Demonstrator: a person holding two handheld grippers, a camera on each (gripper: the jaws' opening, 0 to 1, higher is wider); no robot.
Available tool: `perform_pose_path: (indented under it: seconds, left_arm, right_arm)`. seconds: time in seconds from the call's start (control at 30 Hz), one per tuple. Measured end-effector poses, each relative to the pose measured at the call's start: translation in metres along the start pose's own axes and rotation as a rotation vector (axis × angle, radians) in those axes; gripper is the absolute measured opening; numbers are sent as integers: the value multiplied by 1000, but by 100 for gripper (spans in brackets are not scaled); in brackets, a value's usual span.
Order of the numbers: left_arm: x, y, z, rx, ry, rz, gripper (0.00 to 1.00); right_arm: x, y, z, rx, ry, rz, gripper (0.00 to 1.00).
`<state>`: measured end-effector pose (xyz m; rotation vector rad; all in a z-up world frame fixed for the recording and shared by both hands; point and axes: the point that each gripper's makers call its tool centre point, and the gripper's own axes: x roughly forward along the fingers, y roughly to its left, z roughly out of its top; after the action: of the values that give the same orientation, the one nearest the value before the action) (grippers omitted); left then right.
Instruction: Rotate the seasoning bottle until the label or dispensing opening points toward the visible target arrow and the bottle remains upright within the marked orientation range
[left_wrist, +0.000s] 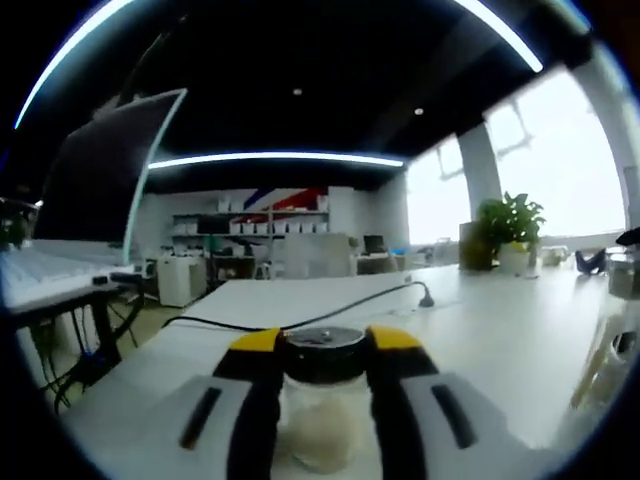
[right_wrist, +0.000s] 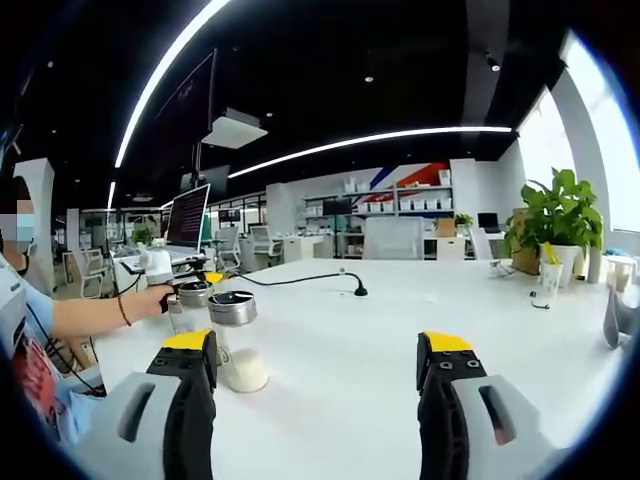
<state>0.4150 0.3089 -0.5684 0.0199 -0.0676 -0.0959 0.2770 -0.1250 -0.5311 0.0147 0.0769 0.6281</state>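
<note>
on white table (right_wrist: 400, 330), left gripper (left_wrist: 322, 370) apparently grasps seasoning bottle (left_wrist: 322, 400); right gripper (right_wrist: 325, 375) fingers released beside second bottle (right_wrist: 235, 340).

Long white table (left_wrist: 520, 330) running back through an open office. Black cable (left_wrist: 330, 310) snaking across the tabletop, ending in a plug near the middle (right_wrist: 355, 290). Potted green plant (right_wrist: 562, 225) in a white pot at the far right edge, by bright windows (left_wrist: 570, 160). Open laptop (right_wrist: 187, 218) on a desk at left, screen lit. Shelving (right_wrist: 400, 205) with white boxes along the back wall, red and blue stripes painted above. Dark ceiling crossed by long curved light strips (right_wrist: 370, 140). Dark monitor panel (left_wrist: 110, 160) looming at left.
</note>
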Motion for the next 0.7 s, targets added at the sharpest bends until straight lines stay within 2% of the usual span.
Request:
perform_pose_path:
  seconds: [0.13, 0.33, 0.4, 0.6, 0.7]
  left_arm:
    - [-11, 3, 3, -9, -12, -7, 33]
    - [-31, -3, 8, -10, -10, -40, 33]
    - [-39, -7, 9, -17, -7, -53, 33]
    - [-67, -22, 16, 50, -23, -100, 33]
    - [-79, -28, 17, 32, -19, -119, 33]
  right_arm:
    - [0, 0, -1, 4, 2, 1, 84]
    - [1, 0, 0, 0, -1, -3, 84]
    - [1, 1, -1, -1, 3, 0, 84]
    - [1, 4, -1, -2, 3, 6, 84]
    - [0, 2, 1, 7, -9, 0, 84]
